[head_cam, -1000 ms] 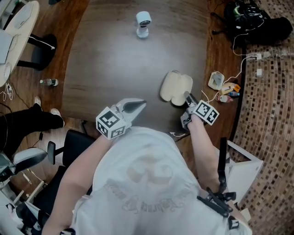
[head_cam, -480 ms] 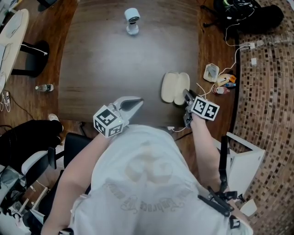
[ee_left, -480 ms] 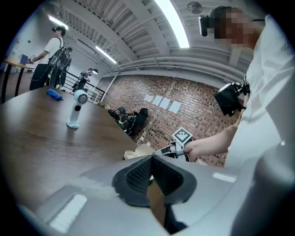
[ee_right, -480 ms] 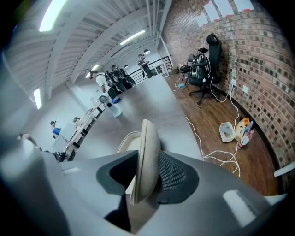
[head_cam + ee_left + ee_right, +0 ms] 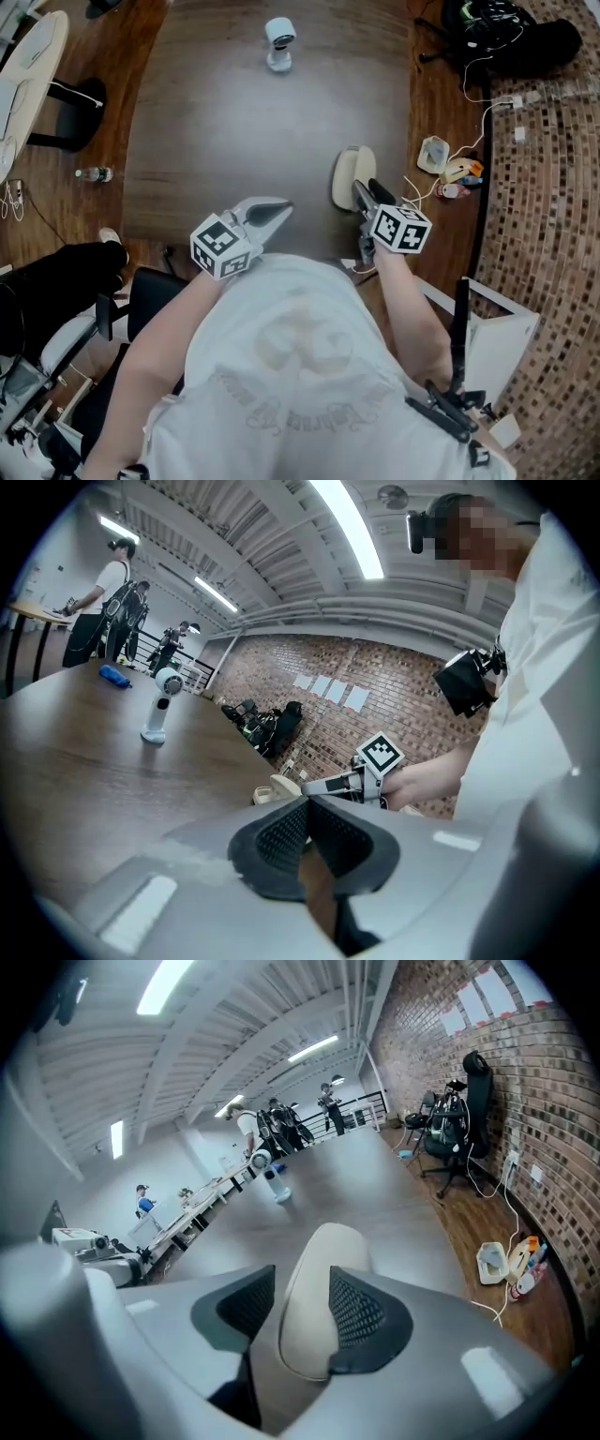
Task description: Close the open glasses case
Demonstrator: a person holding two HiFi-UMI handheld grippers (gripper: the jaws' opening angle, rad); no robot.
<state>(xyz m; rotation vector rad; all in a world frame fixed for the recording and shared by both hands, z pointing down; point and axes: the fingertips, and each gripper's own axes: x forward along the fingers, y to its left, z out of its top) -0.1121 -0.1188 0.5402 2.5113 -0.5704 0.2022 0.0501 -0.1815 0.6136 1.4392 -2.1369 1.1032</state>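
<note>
The person's own shirt point(image 5: 291, 375) hides the near table edge. The left gripper point(image 5: 279, 212) hovers with its pads pressed together, nothing in them. The right gripper point(image 5: 302, 1305) has just been opening: jaws spread, the cream glasses case point(image 5: 349, 176) between them, a gap showing at one pad. Is its lid fully down? Hard to say. One case on the dark table point(image 5: 234, 122), one white gadget point(image 5: 279, 42) upright far beyond, tangled cables point(image 5: 448, 169) on the floor right

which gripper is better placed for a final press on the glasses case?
Right. The right gripper straddles the cream glasses case; its jaws have just been opening. The left gripper is shut, at the near edge of the table, apart from the case.
</note>
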